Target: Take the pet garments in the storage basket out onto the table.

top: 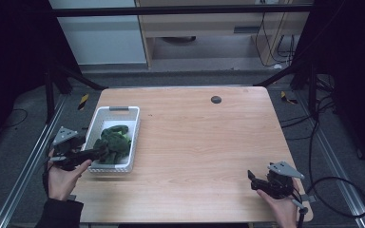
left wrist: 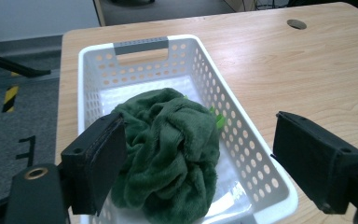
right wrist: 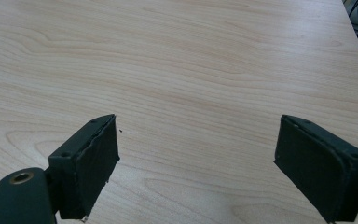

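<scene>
A white perforated basket (top: pixel 132 127) (left wrist: pixel 242 126) stands at the table's left side. Inside it lies a crumpled dark green plush cloth (top: pixel 114 142) (left wrist: pixel 170 149) with a small bright green bit at its edge. My left gripper (top: pixel 96 153) (left wrist: pixel 200 163) is open over the basket's near end, its jaws wide on either side of the cloth and not pressing it. My right gripper (top: pixel 252 180) (right wrist: pixel 198 163) is open low over bare wood near the table's front right, with nothing between its jaws.
The wooden table (top: pixel 199 137) has a round dark grommet (top: pixel 216 99) (left wrist: pixel 297 24) near its far edge. Metal rails and cables run along the floor on both sides. Yellow-black tape marks (top: pixel 83 101) lie on the floor.
</scene>
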